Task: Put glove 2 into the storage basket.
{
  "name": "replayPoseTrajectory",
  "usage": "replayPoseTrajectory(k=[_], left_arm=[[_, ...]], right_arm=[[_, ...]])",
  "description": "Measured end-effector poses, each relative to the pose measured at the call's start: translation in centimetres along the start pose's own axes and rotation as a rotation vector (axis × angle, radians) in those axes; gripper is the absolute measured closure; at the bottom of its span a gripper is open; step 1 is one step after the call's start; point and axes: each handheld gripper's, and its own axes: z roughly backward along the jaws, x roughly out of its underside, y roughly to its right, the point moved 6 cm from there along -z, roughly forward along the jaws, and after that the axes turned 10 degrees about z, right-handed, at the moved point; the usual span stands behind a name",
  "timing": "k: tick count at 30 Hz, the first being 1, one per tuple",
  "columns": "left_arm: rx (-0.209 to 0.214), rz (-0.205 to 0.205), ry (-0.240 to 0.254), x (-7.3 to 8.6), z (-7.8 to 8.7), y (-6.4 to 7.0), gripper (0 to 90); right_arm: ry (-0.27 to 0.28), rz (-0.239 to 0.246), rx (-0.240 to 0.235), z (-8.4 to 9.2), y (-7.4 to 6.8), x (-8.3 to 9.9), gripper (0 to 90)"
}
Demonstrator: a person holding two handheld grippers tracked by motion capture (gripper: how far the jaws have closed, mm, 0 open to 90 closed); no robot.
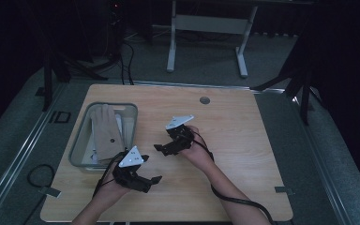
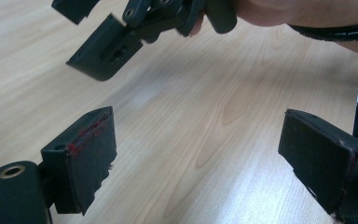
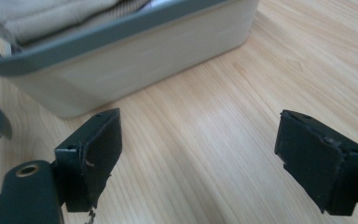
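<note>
Left gripper: jaws spread wide, nothing between the pads, bare tabletop beneath in the left gripper view. Held low over the near left part of the wooden table, just beside the near right corner of the bin. Grey three-cornered plate on top, cable trailing back along the forearm.

Right gripper: jaws likewise released and wide apart, empty, confirmed in the right gripper view. Positioned near the table's middle, pointing left toward the bin; well clear of the left gripper, no contact. Seen also from the left gripper view, hanging above the wood with the hand behind it.

Bin: clear-walled with a grey rim, standing on the left side of the table; close ahead of the right jaws in the right gripper view, not touched.

Glove: beige, lying flat inside the bin, fingers pointing to the far side, atop pale items too indistinct to identify. Fabric edge visible over the rim.
</note>
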Motion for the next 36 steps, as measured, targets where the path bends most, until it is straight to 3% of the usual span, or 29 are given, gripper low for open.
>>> replayPoseTrajectory(k=[6, 9, 17, 21, 25, 31, 36], left_arm=[[0.02, 0.007, -0.023, 1.1, -1.8, 0.2, 11.3], [0.013, -0.007, -0.03, 1.5, -2.5, 0.2, 11.3], [0.049, -0.026, -0.046, 1.9, -4.1, 0.8, 11.3], [0.04, -0.069, -0.035, 2.1, -4.7, 0.9, 11.1], [0.06, -0.049, -0.017, 2.1, -5.2, 0.9, 11.0], [0.085, -0.04, -0.039, 2.6, -6.1, 0.8, 10.1], [0.091, -0.05, -0.03, 2.6, -6.0, 0.9, 10.1]], right_arm=[[-0.01, -0.005, 0.006, 0.5, -0.1, 2.0, 14.6], [-0.008, -0.012, 0.001, 0.8, -0.1, 3.1, 14.5], [-0.009, -0.036, 0.01, 1.7, -0.3, 5.8, 14.2], [0.014, -0.042, 0.033, 2.3, -0.2, 6.6, 14.3], [0.047, -0.055, 0.048, 2.7, -0.2, 7.2, 14.3], [0.048, -0.075, 0.051, 3.0, -0.2, 8.3, 14.4], [0.059, -0.098, 0.054, 3.0, 0.1, 8.8, 14.3]])
